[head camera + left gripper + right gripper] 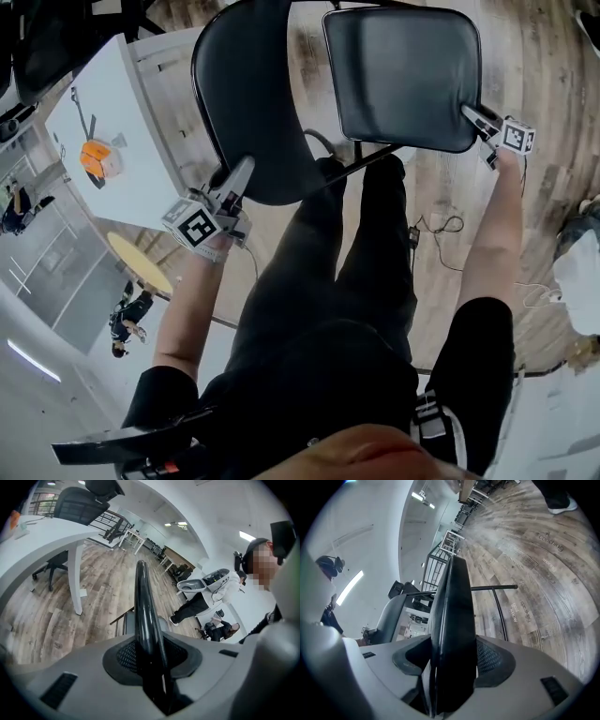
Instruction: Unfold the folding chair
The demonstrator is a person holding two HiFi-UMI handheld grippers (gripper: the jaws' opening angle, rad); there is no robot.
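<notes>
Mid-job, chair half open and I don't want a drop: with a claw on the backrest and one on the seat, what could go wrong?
1. The right claw bites only the corner edge of the seat; it may slip off as the seat swings down.
2. The left claw pinches the thin rim of the backrest, so the chair could twist loose.
3. The person's legs stand close against the chair; a dropped seat could strike them.
</notes>
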